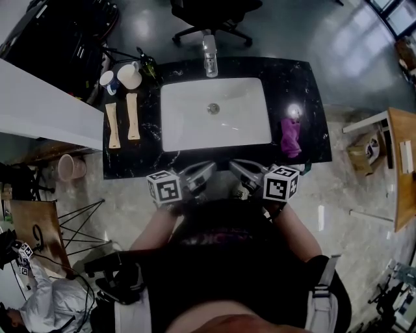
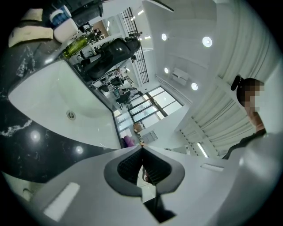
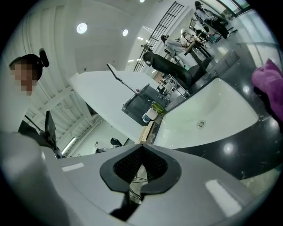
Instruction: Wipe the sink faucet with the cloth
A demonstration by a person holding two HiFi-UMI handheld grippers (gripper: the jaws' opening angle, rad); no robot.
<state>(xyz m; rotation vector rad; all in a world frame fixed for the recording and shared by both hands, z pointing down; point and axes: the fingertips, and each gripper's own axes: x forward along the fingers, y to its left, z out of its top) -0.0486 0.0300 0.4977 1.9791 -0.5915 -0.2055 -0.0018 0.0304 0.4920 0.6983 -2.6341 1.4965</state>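
Observation:
The chrome faucet stands at the far rim of the white sink, which is set in a black counter. A purple cloth lies crumpled on the counter to the right of the basin. It also shows in the left gripper view as the cloth and at the right edge of the right gripper view as the cloth. My left gripper and right gripper hover at the counter's near edge, tips turned toward each other. Both are shut and hold nothing, seen close up as the left gripper and the right gripper.
Two mugs, a green bottle and two wooden strips sit on the counter's left end. An office chair stands beyond the faucet. A wooden table is to the right, and a white desk to the left.

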